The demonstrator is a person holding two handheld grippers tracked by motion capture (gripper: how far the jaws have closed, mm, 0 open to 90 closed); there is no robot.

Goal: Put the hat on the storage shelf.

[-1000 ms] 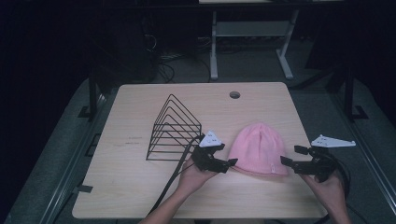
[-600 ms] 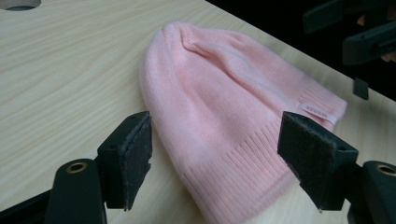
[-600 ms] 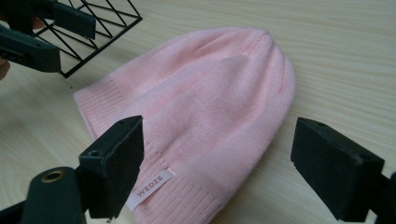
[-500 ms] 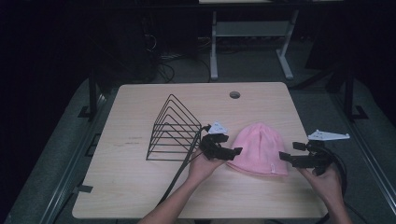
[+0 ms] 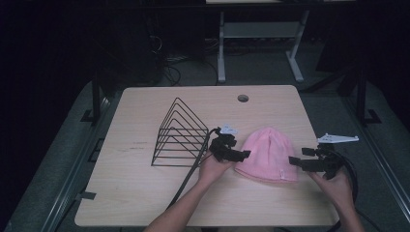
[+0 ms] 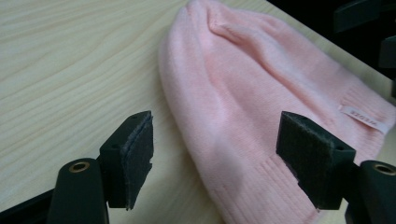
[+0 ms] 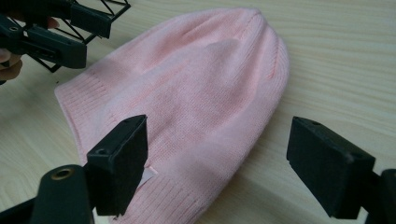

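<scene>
pink beanie (image 5: 269,154): 1 | wire rack (image 5: 181,133): 1 | table (image 5: 135,188): 1

High view looks forward-down over table (image 5: 145,193); both gripper views close, facing, sharing pink beanie (image 6: 261,93).

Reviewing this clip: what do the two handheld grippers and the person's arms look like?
Both grippers, left and right, are black, each with two blocky jaws faced with dark pads; brass-coloured rivets sit at the jaw bases. A pale grey three-cornered plate tops each. Thick black cables trail toward the person. The forearms are bare, with no sleeves in view.
</scene>
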